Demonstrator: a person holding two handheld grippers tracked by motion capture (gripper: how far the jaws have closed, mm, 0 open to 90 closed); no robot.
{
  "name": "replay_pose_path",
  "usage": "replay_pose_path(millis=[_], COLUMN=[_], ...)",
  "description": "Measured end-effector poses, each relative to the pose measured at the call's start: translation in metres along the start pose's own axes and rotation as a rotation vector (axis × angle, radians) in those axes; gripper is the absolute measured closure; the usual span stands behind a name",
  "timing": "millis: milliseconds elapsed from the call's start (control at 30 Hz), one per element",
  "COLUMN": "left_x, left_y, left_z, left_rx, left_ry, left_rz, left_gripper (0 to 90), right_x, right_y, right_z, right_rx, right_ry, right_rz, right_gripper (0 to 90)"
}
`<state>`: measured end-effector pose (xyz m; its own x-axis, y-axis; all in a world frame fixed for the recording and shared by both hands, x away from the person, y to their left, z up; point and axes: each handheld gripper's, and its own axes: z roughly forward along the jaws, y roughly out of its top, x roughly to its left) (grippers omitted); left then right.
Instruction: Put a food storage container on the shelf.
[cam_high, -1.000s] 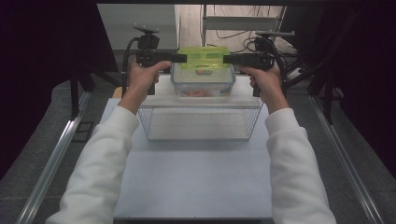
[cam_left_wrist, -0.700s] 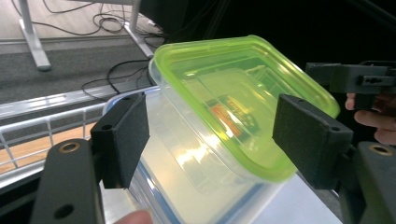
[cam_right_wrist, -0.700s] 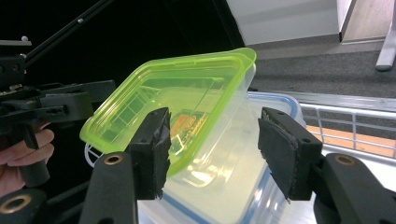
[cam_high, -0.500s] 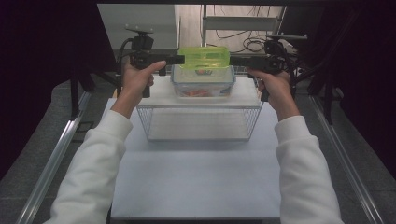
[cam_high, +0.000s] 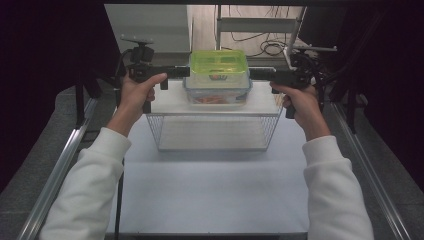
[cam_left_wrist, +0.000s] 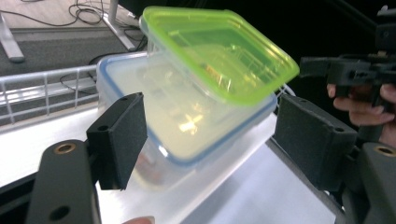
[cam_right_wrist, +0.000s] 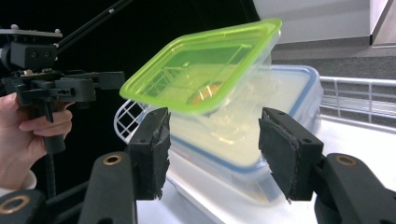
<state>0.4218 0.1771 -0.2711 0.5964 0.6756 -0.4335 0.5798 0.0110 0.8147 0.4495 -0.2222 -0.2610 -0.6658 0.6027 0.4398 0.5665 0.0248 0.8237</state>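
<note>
- Bench (cam_high: 210, 195): a pale, flat surface; a white wire basket (cam_high: 215, 131) stands toward its far edge, with a white shelf board (cam_high: 170, 102) lying across the basket's top.
- Clear rectangular plastic container with a blue-rimmed lid (cam_high: 218, 90) (cam_left_wrist: 177, 126) (cam_right_wrist: 261, 135): rests on the shelf board, near the middle of its length; orange-red contents show through its front wall in the high view.
- Clear plastic container with a lime-green lid (cam_high: 219, 65) (cam_left_wrist: 219, 51) (cam_right_wrist: 205, 74): sits on top of the blue-rimmed one and, in both gripper views, appears tilted rather than level.
- Writing: a small coloured mark shows on the upper container's front wall in the high view, too small to read.
- Left hand-held gripper (cam_high: 175, 72) (cam_left_wrist: 210, 135): its jaws stand apart with the stacked containers between them, pads clear of the walls.
- Right hand-held gripper (cam_high: 260, 75) (cam_right_wrist: 212, 144): likewise released, jaws spread to either side of the stack without touching it.
- Person: white sleeves (cam_high: 90, 185) reach in from the bench's near edge, one hand on each gripper handle.
</note>
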Motion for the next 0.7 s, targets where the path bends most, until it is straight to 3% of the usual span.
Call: replay_pose_path(millis=[433,600,700], left_x=[-0.001,-0.006,-0.008], left_y=[-0.040,-0.065,-0.085], left_z=[-0.032,-0.040,-0.043], left_rx=[0.109,0.151,0.168], left_ry=[-0.033,-0.019,-0.044], left_rz=[0.066,0.111,0.119], left_gripper=[25.4,25.6,25.7], right_x=[0.000,0.004,0.005], right_y=[-0.033,-0.050,-0.064], right_z=[-0.020,-0.022,-0.023], right_rx=[0.099,0.136,0.157], right_ry=[0.017,0.019,0.024], right_rz=[-0.075,-0.111,-0.122], right_gripper=[41.5,41.0,40.7])
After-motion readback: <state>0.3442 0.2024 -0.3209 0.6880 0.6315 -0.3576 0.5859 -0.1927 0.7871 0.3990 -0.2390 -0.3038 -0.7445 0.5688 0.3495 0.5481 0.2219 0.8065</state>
